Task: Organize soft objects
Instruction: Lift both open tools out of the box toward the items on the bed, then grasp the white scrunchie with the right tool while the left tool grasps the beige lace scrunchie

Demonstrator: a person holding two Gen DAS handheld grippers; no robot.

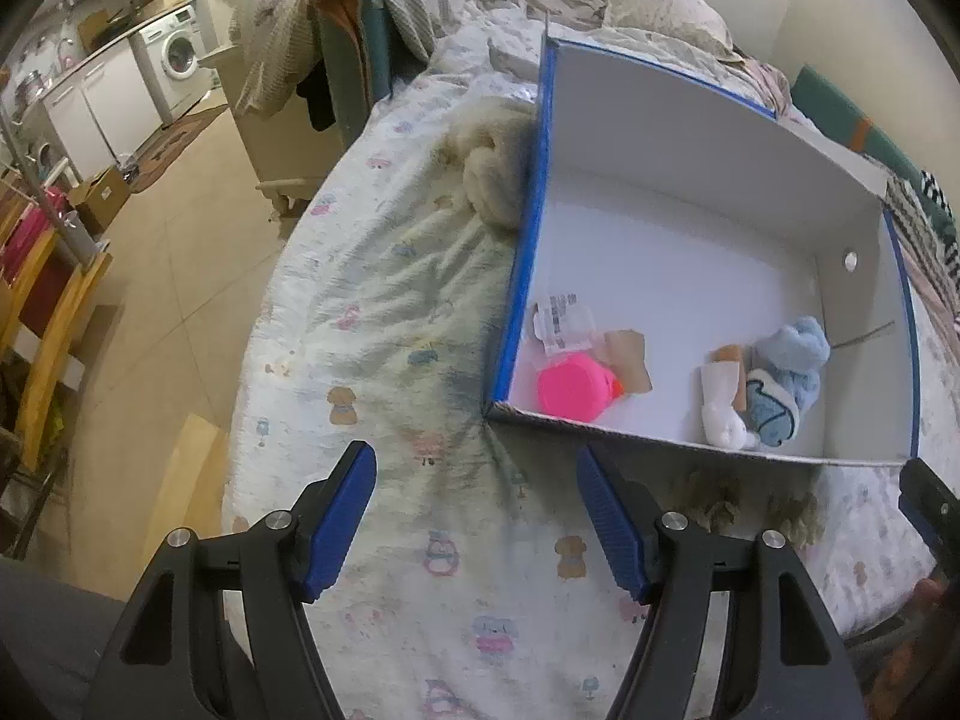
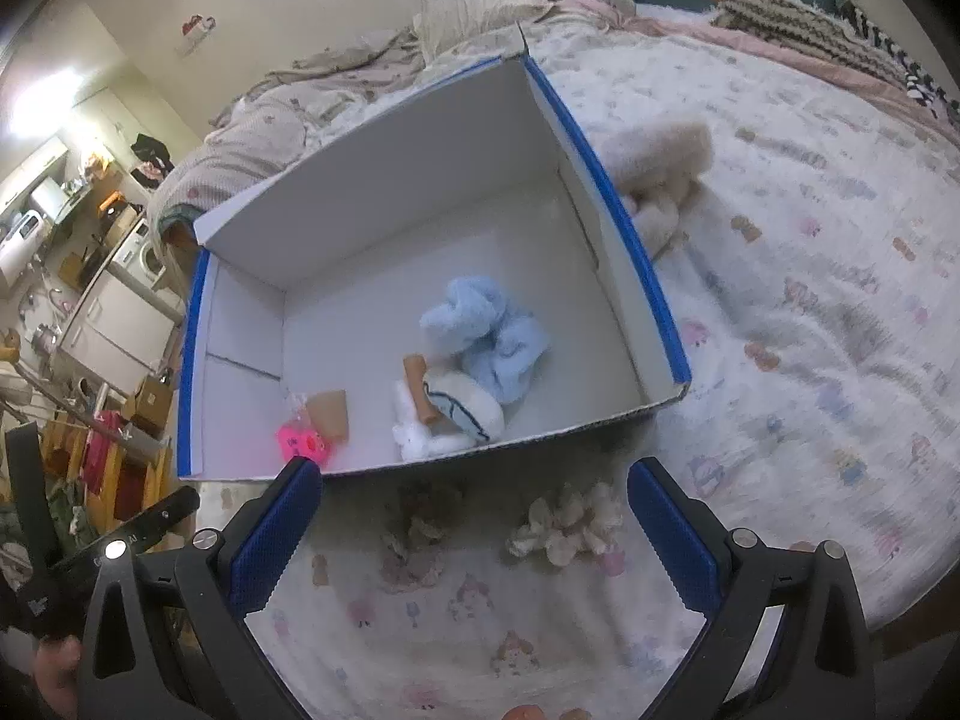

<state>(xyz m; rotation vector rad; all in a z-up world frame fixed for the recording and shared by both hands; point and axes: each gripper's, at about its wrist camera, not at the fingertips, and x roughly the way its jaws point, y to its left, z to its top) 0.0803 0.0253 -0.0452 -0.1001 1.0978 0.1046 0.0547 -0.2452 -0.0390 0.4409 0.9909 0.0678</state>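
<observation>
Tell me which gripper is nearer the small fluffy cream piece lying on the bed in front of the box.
Right. The right gripper hangs open with the cream piece just ahead between its fingers. The left gripper sits open off to its left, near the box corner.

White cardboard box (image 2: 420,180) with blue edges, light blue plush (image 2: 486,336) and a hot-pink toy (image 1: 573,387) inside. Bedsheet (image 1: 390,300) is white with pastel cartoon animals (bears, I think). Beige fluffy plush (image 2: 660,162) beside the box.
</observation>
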